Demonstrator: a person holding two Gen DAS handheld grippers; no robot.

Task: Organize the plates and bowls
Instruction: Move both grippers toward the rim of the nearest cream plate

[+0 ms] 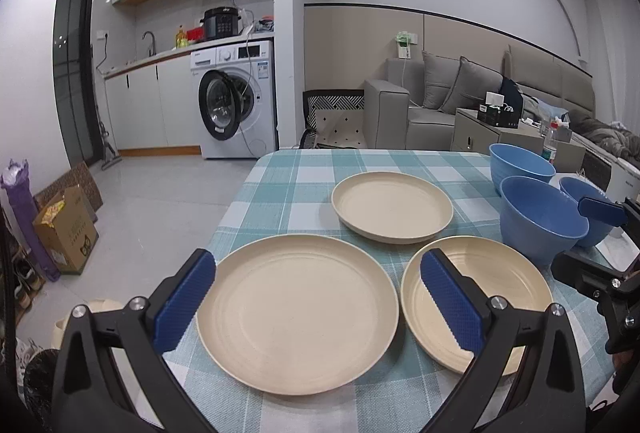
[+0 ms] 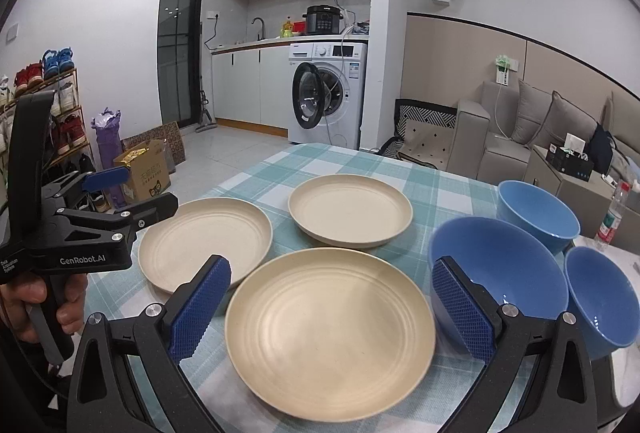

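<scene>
Three cream plates lie apart on the checked tablecloth [image 1: 280, 185]: a near-left plate [image 1: 296, 329], a near-right plate [image 1: 492, 289] and a far plate [image 1: 392, 207]. Three blue bowls stand at the right: a large bowl [image 2: 500, 261], a far bowl [image 2: 536, 215] and a small bowl [image 2: 600, 297]. My left gripper [image 1: 318, 303] hovers open over the near-left plate, holding nothing. My right gripper [image 2: 332, 309] is open above the near-right plate [image 2: 330, 333], its right finger in front of the large bowl. A hand [image 2: 36, 297] holds the left gripper [image 2: 136, 191].
The table's left edge drops to a tiled floor with a cardboard box [image 1: 68, 229] and a shoe rack [image 2: 48, 113]. A washing machine [image 1: 236, 101] and a grey sofa [image 1: 432, 105] stand behind. A water bottle [image 2: 612, 217] stands beyond the bowls.
</scene>
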